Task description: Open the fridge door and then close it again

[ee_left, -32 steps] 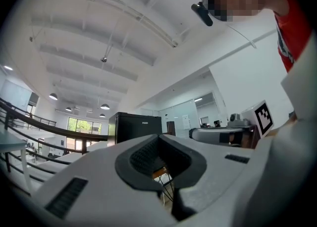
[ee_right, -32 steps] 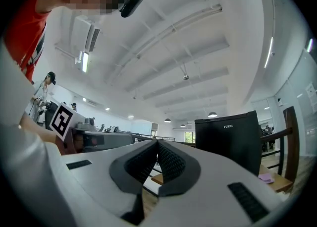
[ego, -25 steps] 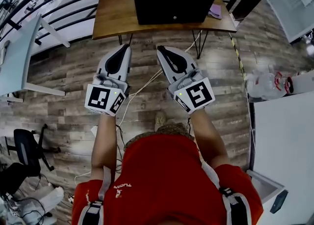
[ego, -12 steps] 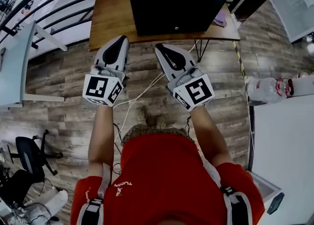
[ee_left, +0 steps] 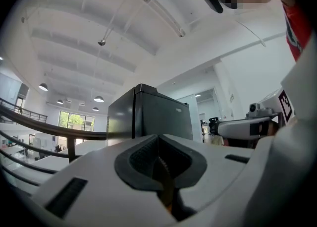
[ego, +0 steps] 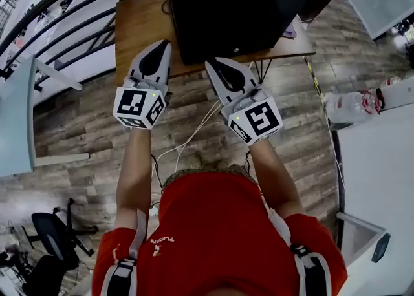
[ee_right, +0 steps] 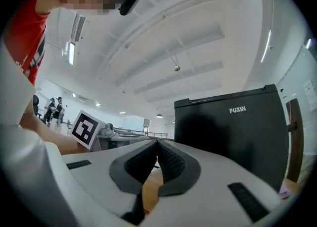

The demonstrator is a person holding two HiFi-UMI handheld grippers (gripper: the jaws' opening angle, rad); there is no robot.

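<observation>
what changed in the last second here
The person stepped toward the table and the black fridge, which now sit nearer in the head view. The left gripper and right gripper came forward too, their tips now at the table's front edge. Unchanged: both grippers shut and empty, fridge door closed.

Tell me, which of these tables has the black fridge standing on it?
The brown wooden table straight ahead: the fridge stands on it. The pale table at the left and the white table at the right carry none.
</observation>
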